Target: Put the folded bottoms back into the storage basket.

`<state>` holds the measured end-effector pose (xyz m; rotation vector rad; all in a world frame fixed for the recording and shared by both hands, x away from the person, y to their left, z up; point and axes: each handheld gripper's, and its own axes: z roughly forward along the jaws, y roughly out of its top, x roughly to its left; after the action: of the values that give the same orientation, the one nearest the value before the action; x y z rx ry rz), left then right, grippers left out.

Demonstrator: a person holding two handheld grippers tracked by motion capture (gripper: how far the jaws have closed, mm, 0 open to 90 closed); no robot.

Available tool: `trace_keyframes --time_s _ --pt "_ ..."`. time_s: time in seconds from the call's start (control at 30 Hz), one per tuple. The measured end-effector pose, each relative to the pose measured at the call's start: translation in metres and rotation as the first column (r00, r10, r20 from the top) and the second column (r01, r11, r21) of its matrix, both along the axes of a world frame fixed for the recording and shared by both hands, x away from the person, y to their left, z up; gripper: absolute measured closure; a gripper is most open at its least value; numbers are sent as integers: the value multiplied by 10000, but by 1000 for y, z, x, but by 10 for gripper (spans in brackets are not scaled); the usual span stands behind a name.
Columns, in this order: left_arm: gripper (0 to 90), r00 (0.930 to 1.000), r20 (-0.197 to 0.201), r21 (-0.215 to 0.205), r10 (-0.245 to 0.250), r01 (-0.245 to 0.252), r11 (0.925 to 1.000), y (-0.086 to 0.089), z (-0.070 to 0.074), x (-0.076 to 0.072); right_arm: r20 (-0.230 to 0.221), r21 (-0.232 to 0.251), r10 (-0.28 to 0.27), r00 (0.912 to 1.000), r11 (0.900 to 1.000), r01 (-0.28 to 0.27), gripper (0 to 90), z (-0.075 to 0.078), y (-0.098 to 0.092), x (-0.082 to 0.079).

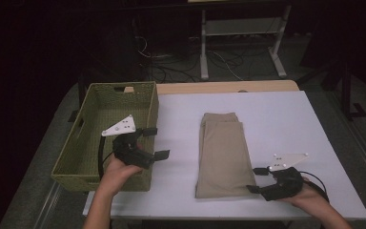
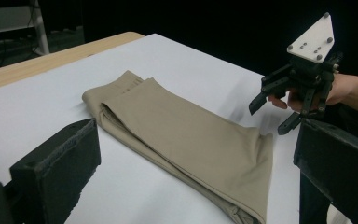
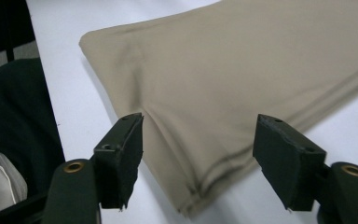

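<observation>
Folded beige trousers (image 1: pixel 221 152) lie lengthwise in the middle of the white table (image 1: pixel 286 119). My right gripper (image 1: pixel 255 180) is open at their near right corner, fingers pointing left toward the cloth. In the right gripper view the pads (image 3: pixel 121 158) stand apart on either side of that corner of the trousers (image 3: pixel 242 60) without pressing on it. My left gripper (image 1: pixel 153 142) hangs open with nothing in it over the right rim of a green woven basket (image 1: pixel 71 148), left of the trousers. The left gripper view looks across the trousers (image 2: pixel 182 126) to the right gripper (image 2: pixel 270 114).
The basket stands at the table's left edge and holds nothing I can see. A wooden strip (image 1: pixel 228 87) runs along the far table edge. Beyond it are a white stand (image 1: pixel 240 43) and loose cables on a dark floor.
</observation>
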<state>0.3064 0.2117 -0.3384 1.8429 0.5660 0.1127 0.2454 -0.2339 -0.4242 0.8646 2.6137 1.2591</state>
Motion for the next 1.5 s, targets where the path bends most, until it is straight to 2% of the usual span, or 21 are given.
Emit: trace_keyframes --time_s 0.27,0.53,0.73,0.83,0.93,1.1,1.33,1.5 --pt "5 10000 31 18 38 -38 10000 0 0 0 81 326 -683 9976 9971 680 183 -2 -17 -8" --pt "5 9999 -137 -75 22 -23 10000 1 0 1 -31 87 -396 9992 9992 397 166 -10 -14 -7" --pt "5 9996 -281 -24 78 -78 10000 -1 1 3 -35 177 -396 9992 9991 397 158 -10 -13 -6" --pt "5 9995 -329 -410 -34 21 9992 -4 4 1 25 192 -385 9993 9991 385 148 -10 -13 -5" --pt "5 9999 -113 -208 -96 94 9997 -12 8 -2 41 235 -451 9990 9987 450 138 -10 -11 -4" --pt "5 9998 113 -98 -150 151 9998 -28 12 -7 72 214 -541 9985 9983 540 103 -10 -11 -3" --pt "5 9987 143 18 -488 488 9988 -51 13 -12 96 252 -707 9975 9972 704 63 -9 -13 -1" --pt "5 9986 146 -141 -502 504 9986 -64 10 -13 62 268 -744 9972 9969 742 63 -9 -14 -1"
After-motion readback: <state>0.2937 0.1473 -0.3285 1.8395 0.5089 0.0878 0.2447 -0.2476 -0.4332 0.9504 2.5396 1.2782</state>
